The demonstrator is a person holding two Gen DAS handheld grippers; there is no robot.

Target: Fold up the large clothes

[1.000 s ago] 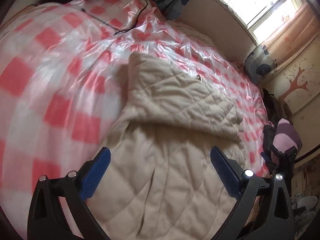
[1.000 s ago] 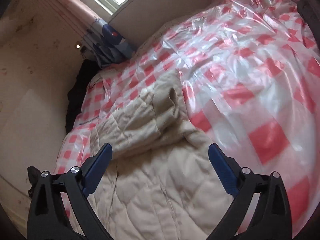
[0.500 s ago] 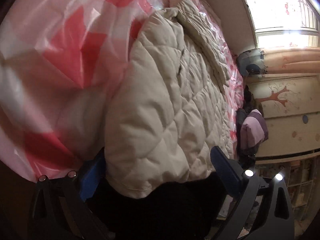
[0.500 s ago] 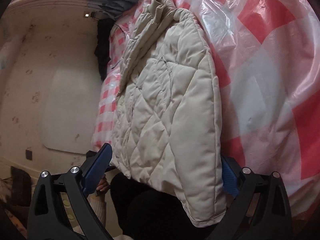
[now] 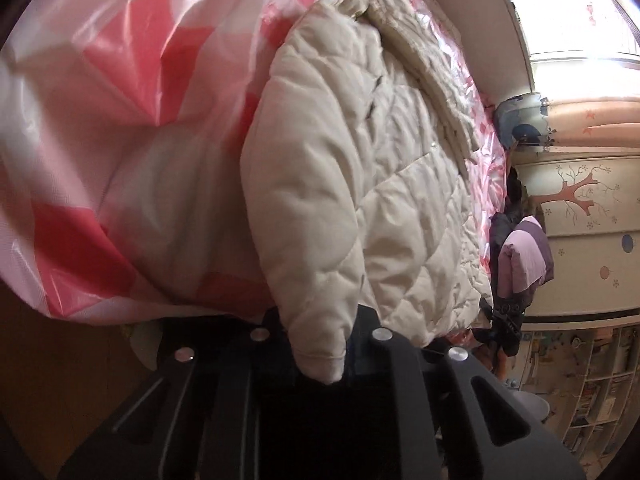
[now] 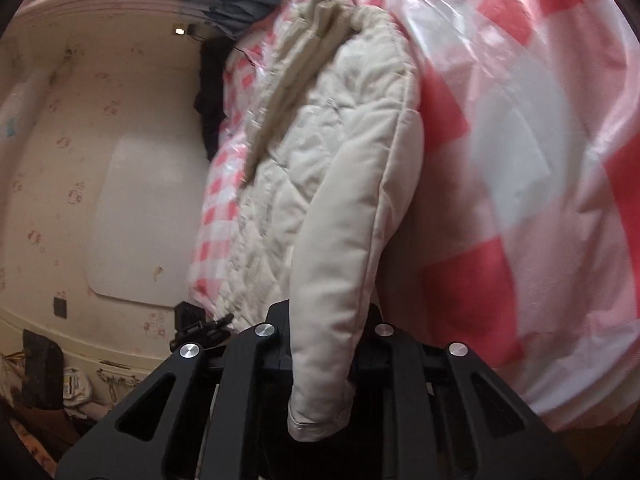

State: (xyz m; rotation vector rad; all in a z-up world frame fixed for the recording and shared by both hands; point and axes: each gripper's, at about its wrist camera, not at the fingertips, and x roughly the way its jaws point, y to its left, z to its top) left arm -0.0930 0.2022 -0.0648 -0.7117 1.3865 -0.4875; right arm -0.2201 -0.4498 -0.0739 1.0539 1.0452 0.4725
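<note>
A beige quilted jacket (image 5: 360,160) lies on the bed, with its hem hanging over the near edge. In the left wrist view, one lower corner of the jacket sits between the jaws of my left gripper (image 5: 316,328). Those jaws are closing and pinch the fabric. In the right wrist view, the other lower corner of the jacket (image 6: 340,160) hangs between the jaws of my right gripper (image 6: 324,320). They are closing too and press on the cloth. The fabric hides the pads of both grippers.
A red-and-white checked plastic sheet (image 5: 120,120) covers the bed (image 6: 520,160). A window (image 5: 580,8), a blue pillow (image 5: 520,120), a purple garment (image 5: 524,256) and shelves (image 5: 592,380) stand beyond. A pale wall (image 6: 80,160) and dark clothes (image 6: 212,100) flank the bed.
Both grippers dropped from above the jacket to its hem at the bed's near edge. Their wide-open jaws have come together on the two lower corners.
</note>
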